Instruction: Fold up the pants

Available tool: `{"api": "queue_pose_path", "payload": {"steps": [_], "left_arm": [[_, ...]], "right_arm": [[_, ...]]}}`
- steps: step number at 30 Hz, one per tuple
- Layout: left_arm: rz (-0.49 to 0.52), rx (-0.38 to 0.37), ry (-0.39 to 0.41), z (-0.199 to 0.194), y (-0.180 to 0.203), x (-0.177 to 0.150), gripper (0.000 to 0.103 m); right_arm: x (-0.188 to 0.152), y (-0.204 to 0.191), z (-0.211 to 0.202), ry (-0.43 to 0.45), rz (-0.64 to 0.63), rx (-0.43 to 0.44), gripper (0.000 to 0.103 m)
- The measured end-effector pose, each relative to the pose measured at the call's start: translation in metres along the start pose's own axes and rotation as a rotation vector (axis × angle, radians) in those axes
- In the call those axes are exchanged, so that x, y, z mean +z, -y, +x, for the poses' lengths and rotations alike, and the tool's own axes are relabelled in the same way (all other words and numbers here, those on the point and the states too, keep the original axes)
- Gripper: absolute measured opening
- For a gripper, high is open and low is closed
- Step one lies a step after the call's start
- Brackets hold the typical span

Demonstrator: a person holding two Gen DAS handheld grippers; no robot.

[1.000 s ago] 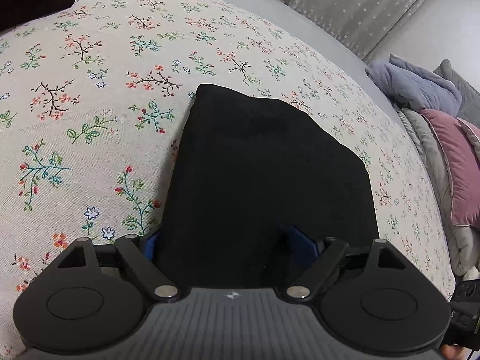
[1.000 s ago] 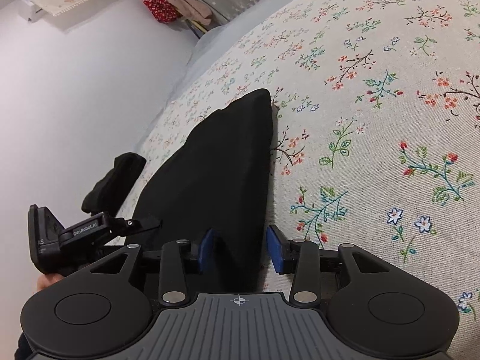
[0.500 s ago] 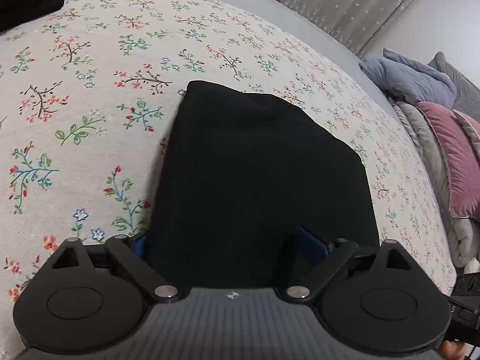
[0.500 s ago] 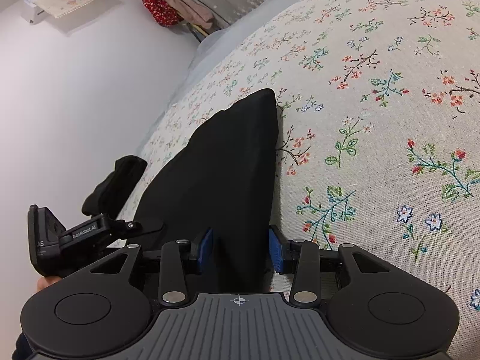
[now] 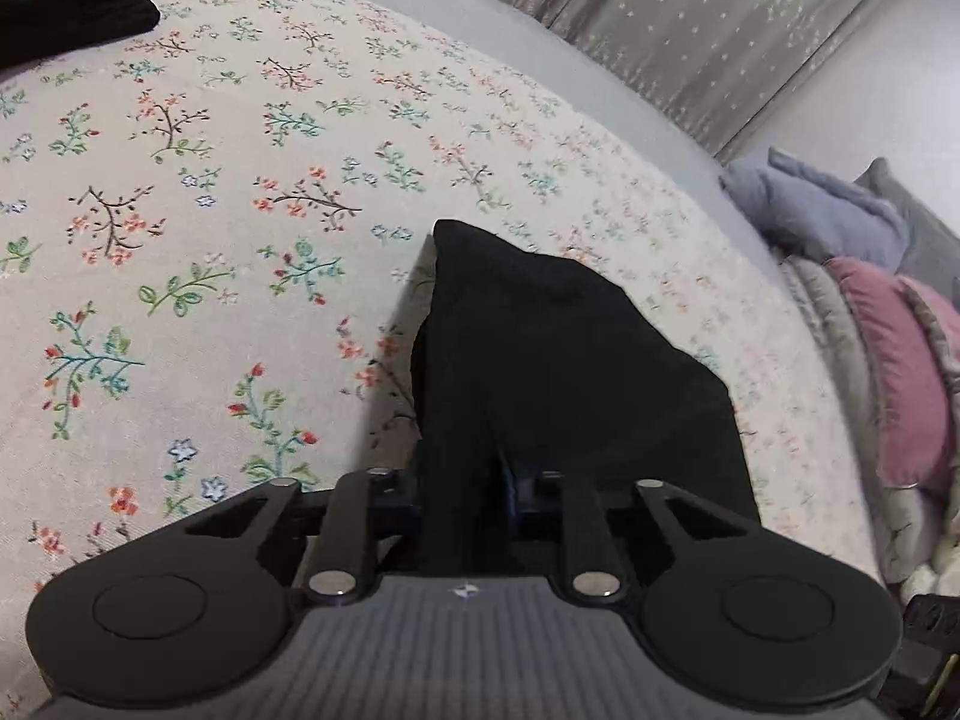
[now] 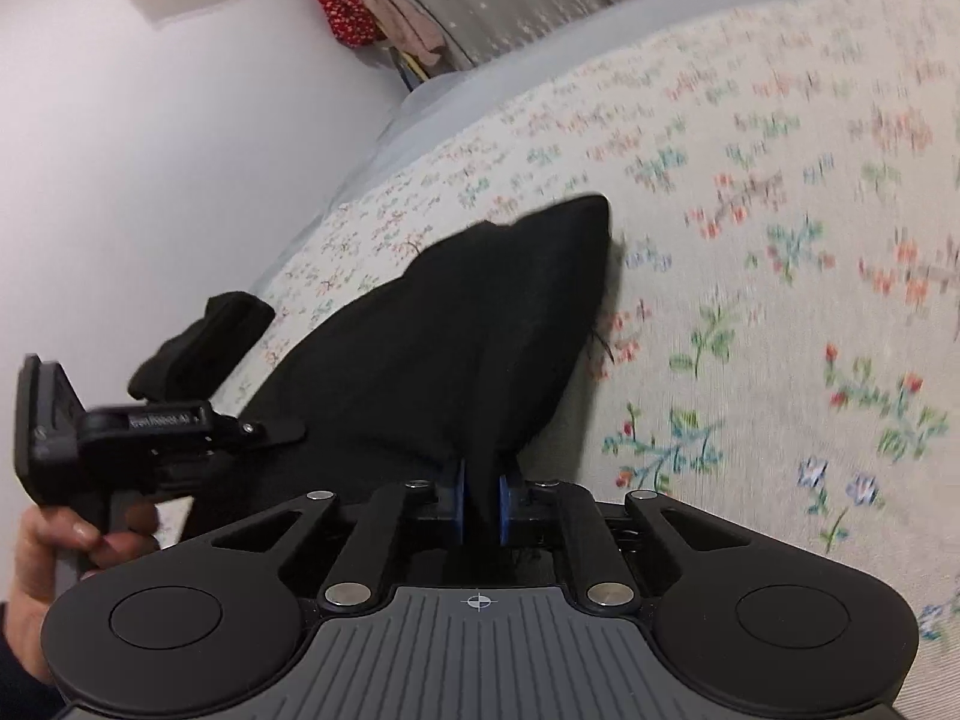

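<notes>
pants [image 5: 570, 372] black, folds unreadable — both grippers closing on hem

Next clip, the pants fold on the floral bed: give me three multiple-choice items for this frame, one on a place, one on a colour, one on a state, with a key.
1. Where do the pants lie?
A. on the floral bedspread
B. on a wooden floor
C. over a chair

2. What colour are the pants?
A. white
B. black
C. red

3. What is between the right gripper fingers?
A. nothing
B. a pillow
C. a fold of the pants

Key: 1 A, flowered fabric surrounds the pants. 2 B, they read black in both views. 3 C, the right gripper's jaws are closing with black cloth pinched between the blue pads; the left gripper is closing on the near edge too.
</notes>
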State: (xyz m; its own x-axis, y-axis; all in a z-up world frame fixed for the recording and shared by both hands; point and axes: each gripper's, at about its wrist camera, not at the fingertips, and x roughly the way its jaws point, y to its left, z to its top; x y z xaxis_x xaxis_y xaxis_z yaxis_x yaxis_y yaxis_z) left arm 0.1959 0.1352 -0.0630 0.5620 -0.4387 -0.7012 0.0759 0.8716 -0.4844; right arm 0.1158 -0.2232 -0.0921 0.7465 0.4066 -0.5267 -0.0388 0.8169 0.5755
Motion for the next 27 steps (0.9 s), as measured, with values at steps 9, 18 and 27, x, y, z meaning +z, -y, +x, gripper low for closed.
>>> {"api": "queue_pose_path", "payload": {"steps": [9, 18, 27], "left_arm": [[0.03, -0.033, -0.079, 0.018, 0.009, -0.007, 0.074], [0.125, 0.027, -0.059, 0.033, 0.034, -0.012, 0.075], [0.093, -0.031, -0.005, 0.019, 0.036, -0.002, 0.033]], "right_arm": [[0.009, 0.0, -0.007, 0.022, -0.048, -0.049, 0.009], [0.004, 0.013, -0.001, -0.006, -0.015, -0.048, 0.009], [0.013, -0.012, -0.016, 0.056, -0.158, -0.095, 0.009]]}}
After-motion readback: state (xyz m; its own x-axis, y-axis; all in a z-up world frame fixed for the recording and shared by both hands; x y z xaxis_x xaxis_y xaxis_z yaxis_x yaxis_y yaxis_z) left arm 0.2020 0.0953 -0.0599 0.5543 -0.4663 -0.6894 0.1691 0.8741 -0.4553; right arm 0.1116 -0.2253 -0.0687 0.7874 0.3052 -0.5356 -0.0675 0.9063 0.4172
